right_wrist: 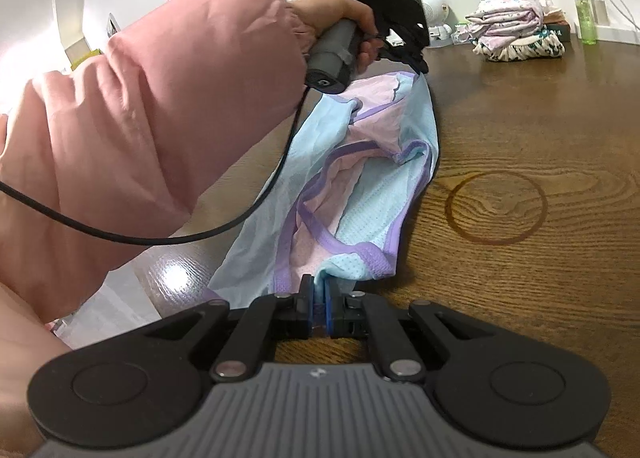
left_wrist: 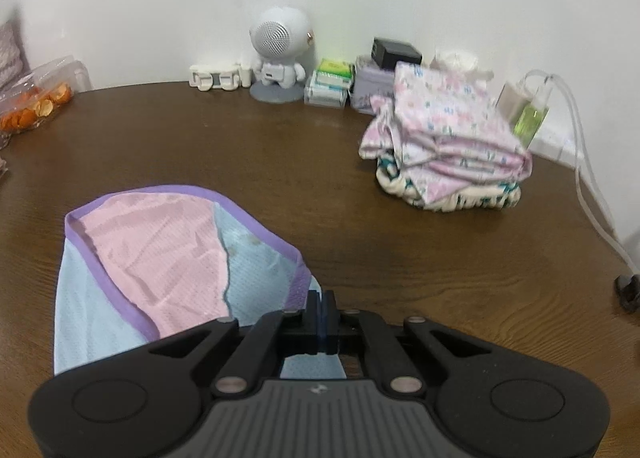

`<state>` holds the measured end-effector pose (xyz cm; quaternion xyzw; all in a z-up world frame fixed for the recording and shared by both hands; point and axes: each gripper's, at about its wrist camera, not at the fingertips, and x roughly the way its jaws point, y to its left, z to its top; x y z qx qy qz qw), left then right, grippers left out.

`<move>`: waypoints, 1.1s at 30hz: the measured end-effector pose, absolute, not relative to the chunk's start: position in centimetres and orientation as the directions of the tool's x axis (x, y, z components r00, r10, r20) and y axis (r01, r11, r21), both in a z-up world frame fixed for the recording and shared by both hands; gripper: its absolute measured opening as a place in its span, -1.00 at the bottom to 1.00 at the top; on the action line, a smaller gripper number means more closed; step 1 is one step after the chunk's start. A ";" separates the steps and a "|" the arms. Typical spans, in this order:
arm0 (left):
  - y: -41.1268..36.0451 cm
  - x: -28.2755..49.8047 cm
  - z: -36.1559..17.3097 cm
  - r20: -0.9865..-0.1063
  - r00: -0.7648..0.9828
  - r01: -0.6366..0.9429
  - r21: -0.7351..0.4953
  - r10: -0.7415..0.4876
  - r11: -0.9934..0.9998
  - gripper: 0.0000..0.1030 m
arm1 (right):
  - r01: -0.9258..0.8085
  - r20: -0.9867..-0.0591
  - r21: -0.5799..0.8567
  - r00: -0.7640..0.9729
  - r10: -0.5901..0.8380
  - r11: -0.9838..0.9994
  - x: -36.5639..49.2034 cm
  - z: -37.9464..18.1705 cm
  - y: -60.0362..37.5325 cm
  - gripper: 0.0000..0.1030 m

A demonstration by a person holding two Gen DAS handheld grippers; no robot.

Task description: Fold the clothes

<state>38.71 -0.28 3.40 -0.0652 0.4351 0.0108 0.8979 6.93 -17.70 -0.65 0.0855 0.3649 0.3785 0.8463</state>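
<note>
My left gripper [left_wrist: 322,300] is clamped on the pale-blue, pink and purple-trimmed mesh garment [left_wrist: 160,254]; my right gripper [right_wrist: 319,292] pinches its other end. It stretches between them over the dark wooden tabletop [right_wrist: 520,130]; a stack of folded floral clothes [left_wrist: 448,134] sits well apart.

orange peel tray [left_wrist: 36,98] cut off left

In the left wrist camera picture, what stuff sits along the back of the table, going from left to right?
Box of orange peels → white clip thing → little white robot figure → green-and-white packets → stack of folded clothes → green spray bottle.
</note>
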 end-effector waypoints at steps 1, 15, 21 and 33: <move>0.7 38.3 3.7 -0.775 0.630 -0.078 -0.130 -0.052 0.988 -1.00 | -0.581 -0.555 0.413 0.450 0.700 0.701 6.8 -0.5 -17.6 -0.91; 15.2 31.9 7.1 -0.627 0.744 -0.080 -0.424 -0.229 0.902 -1.00 | -0.804 -0.658 -0.056 0.476 0.583 0.592 3.2 5.2 -10.1 -0.92; 20.9 30.7 3.3 -0.644 0.726 -0.128 -0.470 -0.240 0.873 -1.00 | -0.894 -0.750 -0.189 0.399 0.528 0.406 1.5 4.5 -4.3 -0.92; 23.2 30.6 -0.6 -0.636 0.715 -0.108 -0.510 -0.289 0.853 -1.00 | -0.908 -0.832 -0.165 0.338 0.439 0.385 1.8 1.7 -2.4 -0.92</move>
